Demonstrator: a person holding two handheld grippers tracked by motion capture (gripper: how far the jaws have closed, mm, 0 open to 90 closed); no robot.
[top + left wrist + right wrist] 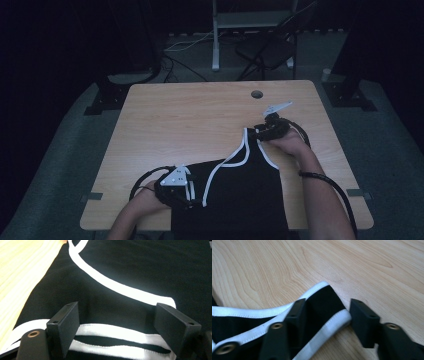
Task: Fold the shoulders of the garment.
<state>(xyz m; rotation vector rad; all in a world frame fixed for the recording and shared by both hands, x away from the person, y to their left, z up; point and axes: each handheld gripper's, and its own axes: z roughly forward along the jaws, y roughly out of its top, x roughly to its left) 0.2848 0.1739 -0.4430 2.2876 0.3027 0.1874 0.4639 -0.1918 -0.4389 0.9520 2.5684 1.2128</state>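
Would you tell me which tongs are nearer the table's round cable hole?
Right. The right tongs sit just below the hole, at the garment's strap; the left tongs are at the table's near edge.

table (190, 115): light wood, round cable hole (257, 94) near far edge | floor: grey carpet | black folding chair (270, 47) behind table | white stand leg (215, 35) left of chair | loose cables (180, 62) on floor | background dark

From above the near edge we're looking forward and down on the whole table (200, 115). We're riding each gripper close up, looking along its jaws; all views are sharing the black garment (240, 190) (125, 265) (322, 302).
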